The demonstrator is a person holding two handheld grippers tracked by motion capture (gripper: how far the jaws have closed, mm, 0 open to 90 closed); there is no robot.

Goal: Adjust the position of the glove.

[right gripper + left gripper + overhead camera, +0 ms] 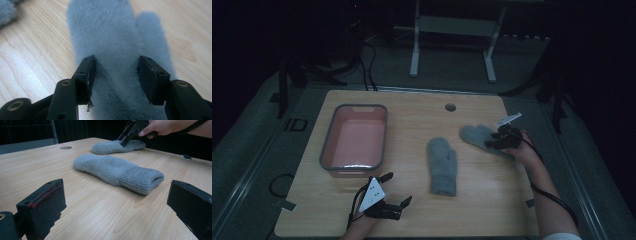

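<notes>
Dim room, wooden table (412,210). 2 grey mittens lie on it. My right gripper (116,75) is down on the far-right mitten (112,37), at the right side of the table; in the right gripper view my 2 black jaws stand about half-wide with the fluffy body of that mitten between them, each inner face up against the pile, the fabric bulging a little between them. Whether the pads truly pinch it or only rest in the fluff I cannot tell. The mitten's thumb points off to the right in that view. In the high view the same mitten (479,136) lies slanted, fingertip end toward the table's middle, with my right gripper (502,138) on its cuff end and my right hand (524,152) behind it. The middle mitten (442,166) lies apart from it, nearer me, cuff toward the near edge, thumb on its right side. My left gripper (394,190) sits at the near-left of the table, jaws spread wide, nothing between them; in the left gripper view it looks across bare wood at the middle mitten (117,172). A grey-rimmed pink tub (354,140) stands far-left of my left gripper, just beyond it.
</notes>
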